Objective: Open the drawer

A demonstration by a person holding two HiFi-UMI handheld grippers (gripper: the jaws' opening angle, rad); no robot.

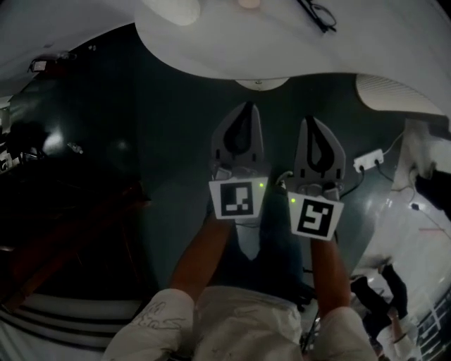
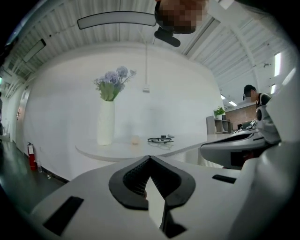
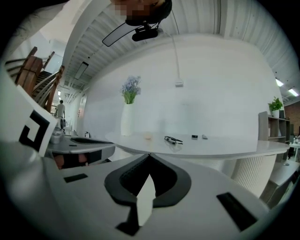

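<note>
In the head view I hold the left gripper (image 1: 246, 107) and the right gripper (image 1: 311, 121) side by side over a dark floor, just short of the white round table (image 1: 211, 42), where a pair of glasses (image 1: 318, 14) lies. I see no drawer here, so I judge the task not yet begun: finding it, gripping it and pulling it are all left. The only markings are the black square patterns on the marker cubes (image 1: 236, 199), with no words.

In the left gripper view the jaws are pressed together with nothing between them. Beyond them a white vase (image 2: 106, 123) of flowers stands on the table. No drawer, and no print I can read.

In the right gripper view the jaws are likewise closed and empty. The tabletop again, but no drawer or label.
</note>
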